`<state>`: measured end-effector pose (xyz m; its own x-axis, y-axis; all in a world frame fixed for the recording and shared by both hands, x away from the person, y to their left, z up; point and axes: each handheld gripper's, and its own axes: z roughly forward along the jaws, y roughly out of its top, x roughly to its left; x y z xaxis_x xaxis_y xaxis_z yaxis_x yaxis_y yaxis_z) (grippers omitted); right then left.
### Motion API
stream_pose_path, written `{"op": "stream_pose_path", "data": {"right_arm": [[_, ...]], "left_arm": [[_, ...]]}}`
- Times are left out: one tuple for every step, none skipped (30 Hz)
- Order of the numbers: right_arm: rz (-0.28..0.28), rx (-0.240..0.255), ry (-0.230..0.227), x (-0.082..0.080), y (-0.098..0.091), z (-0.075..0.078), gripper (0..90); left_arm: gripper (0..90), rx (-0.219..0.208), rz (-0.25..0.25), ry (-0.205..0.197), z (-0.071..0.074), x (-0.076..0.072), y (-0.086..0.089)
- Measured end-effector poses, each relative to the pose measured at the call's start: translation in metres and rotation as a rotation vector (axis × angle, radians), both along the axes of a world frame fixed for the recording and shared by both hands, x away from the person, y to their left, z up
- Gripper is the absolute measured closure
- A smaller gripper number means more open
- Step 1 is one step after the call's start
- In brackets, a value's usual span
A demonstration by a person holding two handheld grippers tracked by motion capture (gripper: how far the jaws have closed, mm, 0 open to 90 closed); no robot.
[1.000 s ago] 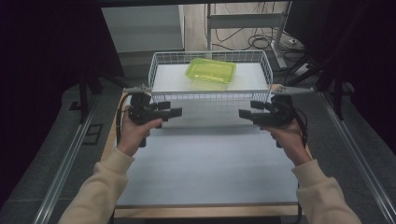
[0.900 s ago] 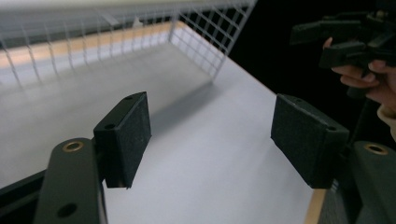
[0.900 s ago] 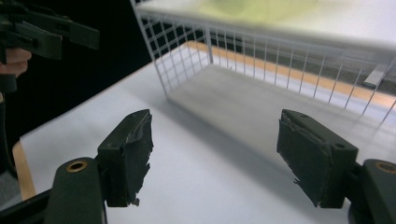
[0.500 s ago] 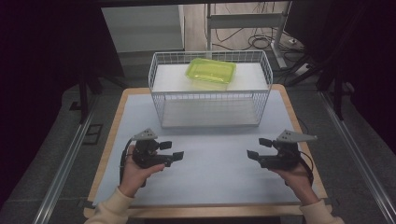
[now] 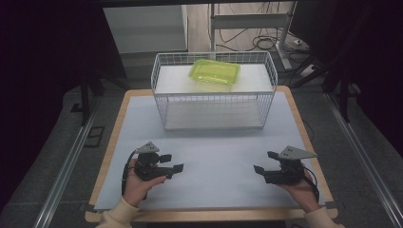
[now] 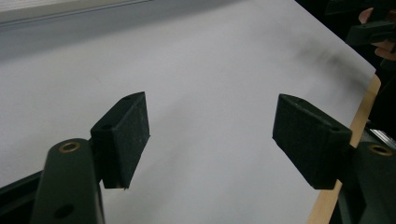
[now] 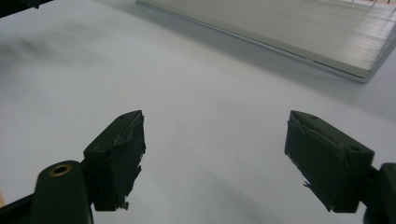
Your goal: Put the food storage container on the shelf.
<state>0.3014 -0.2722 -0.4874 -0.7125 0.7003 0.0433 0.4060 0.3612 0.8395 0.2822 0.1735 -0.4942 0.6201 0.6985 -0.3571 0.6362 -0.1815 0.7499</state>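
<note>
Claws apart over white tabletop, left claw spread wide and empty, right claw just opened wider, nothing between.

A wire basket stands at the far middle of the table, a lidded container inside it toward the back. Nearer the front edge, the left gripper and right gripper sit well apart, facing each other.

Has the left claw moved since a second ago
Yes. The left claw came away from the basket front, toward the table's near edge. It is open, holding nothing.
</note>
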Motion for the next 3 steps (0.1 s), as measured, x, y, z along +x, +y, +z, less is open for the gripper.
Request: {"op": "stream_pose_path", "data": {"right_arm": [[0.000,0.000,0.000,0.0000,0.0000,0.0000,19.8],[-0.005,0.003,-0.001,0.0000,-0.0014,-0.0002,19.4],[-0.013,0.011,-0.002,0.0001,-0.0028,-0.0008,19.0]], "left_arm": [[26.5,0.000,0.000,0.000,0.0000,0.0000,0.0000],[26.5,0.004,0.004,0.002,-0.0009,0.0001,0.0003],[26.5,0.012,0.007,0.000,-0.0020,0.0003,0.0007]]}}
